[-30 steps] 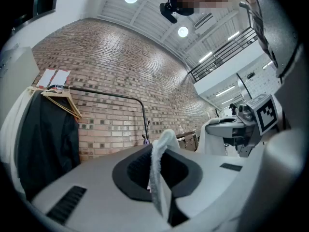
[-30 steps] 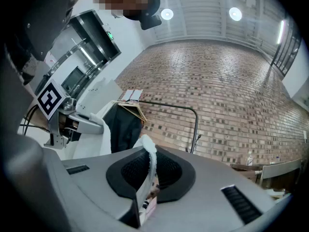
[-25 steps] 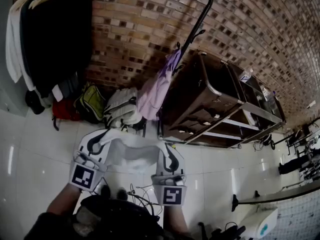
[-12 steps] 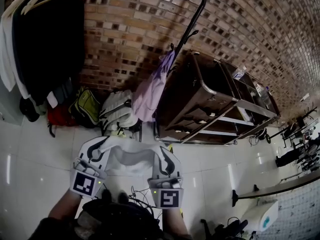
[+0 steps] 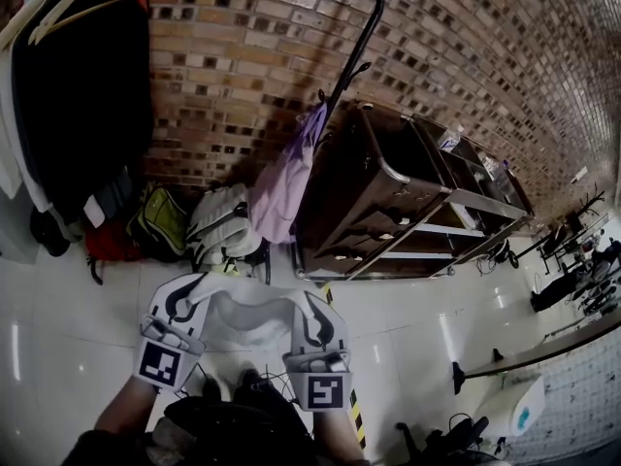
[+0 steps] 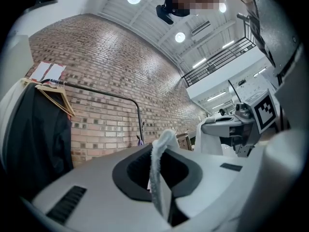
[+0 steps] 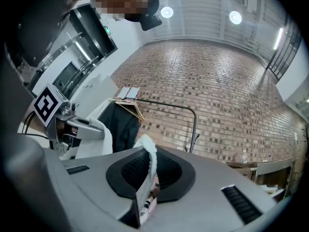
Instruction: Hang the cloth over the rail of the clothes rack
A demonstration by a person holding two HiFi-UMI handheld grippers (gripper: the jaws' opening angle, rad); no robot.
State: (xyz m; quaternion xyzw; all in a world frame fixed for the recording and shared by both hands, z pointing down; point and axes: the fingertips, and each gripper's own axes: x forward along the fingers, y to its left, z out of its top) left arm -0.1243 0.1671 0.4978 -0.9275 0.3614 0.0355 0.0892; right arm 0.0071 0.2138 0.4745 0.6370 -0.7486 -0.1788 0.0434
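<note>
A white cloth (image 5: pixel 247 318) hangs stretched between my two grippers, low in the head view. My left gripper (image 5: pixel 202 287) is shut on its left edge, and the cloth's hem (image 6: pixel 158 166) stands pinched between the jaws. My right gripper (image 5: pixel 309 304) is shut on the right edge (image 7: pixel 148 161). The clothes rack's black rail (image 6: pixel 101 92) runs along the brick wall ahead, and its bent end post (image 5: pixel 361 22) rises above the cloth. A black garment (image 5: pixel 78 95) on wooden hangers fills the rail's left end. Both grippers are short of the rail and below it.
A purple garment (image 5: pixel 286 178) hangs from the rack's post. A dark metal trolley (image 5: pixel 388 192) stands to the right against the brick wall. Bags, among them a green backpack (image 5: pixel 155 223) and a white one (image 5: pixel 221 226), lie on the white tiled floor below the rack.
Both grippers keep their hold on the cloth. The right gripper has drifted slightly left. The rack, purple garment and trolley have slid left in the head view.
</note>
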